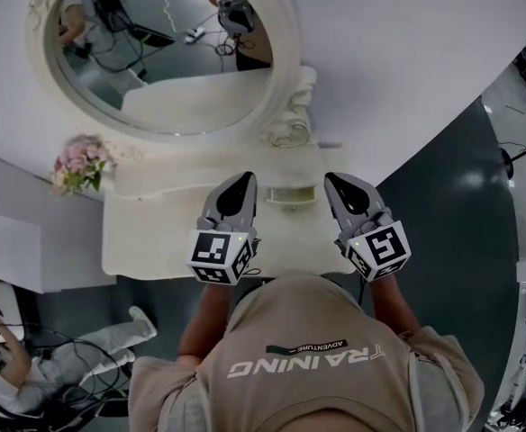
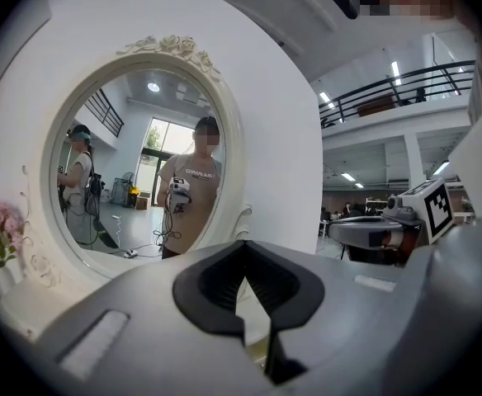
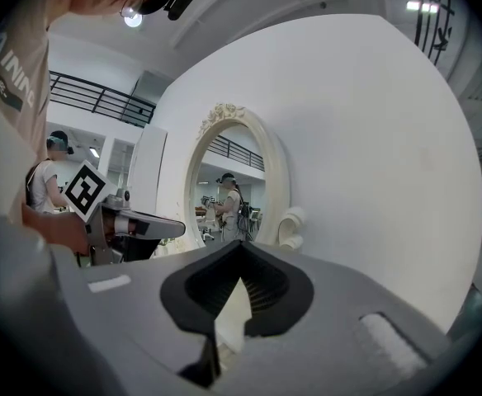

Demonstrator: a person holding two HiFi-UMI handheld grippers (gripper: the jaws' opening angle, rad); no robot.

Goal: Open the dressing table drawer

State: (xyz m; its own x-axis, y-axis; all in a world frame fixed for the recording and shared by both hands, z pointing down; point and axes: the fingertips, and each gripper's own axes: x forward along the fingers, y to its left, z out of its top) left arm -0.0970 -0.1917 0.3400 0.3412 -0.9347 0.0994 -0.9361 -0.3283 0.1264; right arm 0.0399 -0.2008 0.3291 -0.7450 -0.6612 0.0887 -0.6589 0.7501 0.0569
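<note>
I cannot pick out the drawer from above; its white bench (image 1: 155, 237) stands right in front of me, against the wall. My left tongs (image 1: 242, 181) and right tongs (image 1: 337, 181) hang side by side over the bench top, both closed on nothing, tips together. The oval mirror (image 1: 168, 57) rises behind, with pink flowers (image 1: 81, 163) at the bench's left end.

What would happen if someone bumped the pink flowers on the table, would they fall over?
They could tip: the pink flowers bunch out wide on top. They look light, so a small nudge would likely shift them. They stand near the dressing table's left end, so they might drop off.
</note>
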